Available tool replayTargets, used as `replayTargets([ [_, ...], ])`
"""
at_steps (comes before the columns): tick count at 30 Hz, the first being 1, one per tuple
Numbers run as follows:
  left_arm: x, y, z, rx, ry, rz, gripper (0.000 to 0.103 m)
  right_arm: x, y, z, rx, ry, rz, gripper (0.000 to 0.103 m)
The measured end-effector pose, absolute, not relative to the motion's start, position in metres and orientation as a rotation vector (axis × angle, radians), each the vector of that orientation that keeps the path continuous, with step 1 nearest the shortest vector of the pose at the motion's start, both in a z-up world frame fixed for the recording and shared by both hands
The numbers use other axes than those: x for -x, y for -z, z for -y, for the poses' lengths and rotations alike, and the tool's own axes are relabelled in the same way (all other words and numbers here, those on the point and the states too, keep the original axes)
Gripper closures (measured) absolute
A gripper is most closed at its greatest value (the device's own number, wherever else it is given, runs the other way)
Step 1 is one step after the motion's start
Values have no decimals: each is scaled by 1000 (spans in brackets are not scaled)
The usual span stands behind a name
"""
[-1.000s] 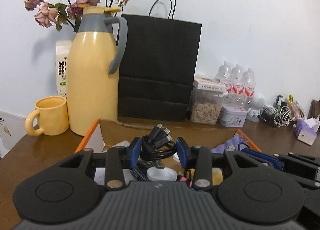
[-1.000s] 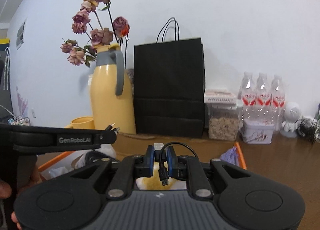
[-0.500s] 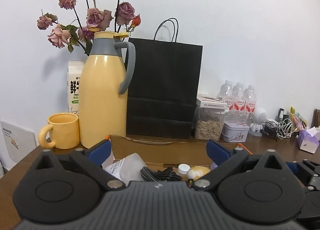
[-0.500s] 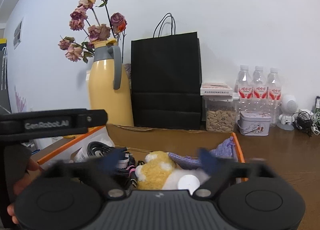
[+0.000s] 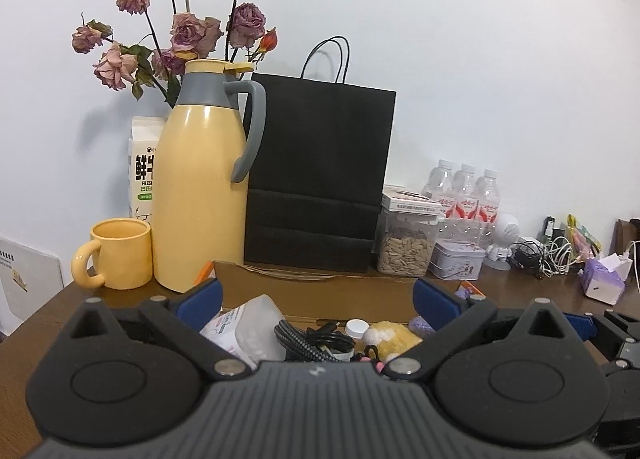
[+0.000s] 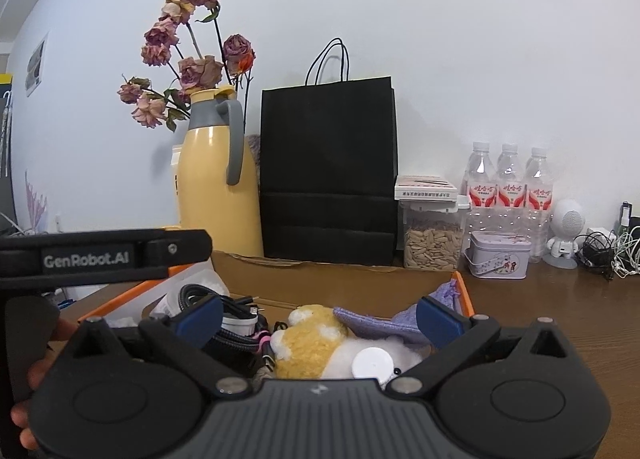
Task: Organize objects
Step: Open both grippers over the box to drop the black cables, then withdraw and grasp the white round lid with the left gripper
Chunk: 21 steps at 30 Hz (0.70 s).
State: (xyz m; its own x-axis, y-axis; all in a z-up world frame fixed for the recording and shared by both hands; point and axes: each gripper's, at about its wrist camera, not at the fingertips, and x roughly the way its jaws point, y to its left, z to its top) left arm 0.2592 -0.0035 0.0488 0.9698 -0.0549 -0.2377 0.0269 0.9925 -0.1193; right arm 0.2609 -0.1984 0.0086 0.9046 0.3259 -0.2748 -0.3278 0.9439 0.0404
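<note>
Box filling up, both grippers empty

The cardboard box (image 6: 320, 283) holds cables (image 5: 308, 339), a plush toy (image 6: 312, 343), purple cloth (image 6: 384, 323) and a packet (image 5: 244, 329) (mostly hidden). Left gripper (image 5: 316, 299) and right gripper (image 6: 320, 311) hover with jaws spread. Probably little left; bottles (image 6: 510, 187) and tin (image 6: 500, 255) sit on the surface (image 6: 560, 299).

Glossy yellow jug (image 5: 196, 195), matt black paper bag (image 5: 320, 175), dark wooden table (image 6: 560, 299)
</note>
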Motion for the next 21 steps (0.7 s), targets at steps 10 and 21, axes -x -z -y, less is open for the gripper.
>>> replayTargets([
  [10,-229,-46,-5,95,89,-221,0,-239,-9,204,38,-337,-278,0],
  [21,-202,-22,-21,22,84,-303,0,-216,8,204,96,-392,-375,0],
])
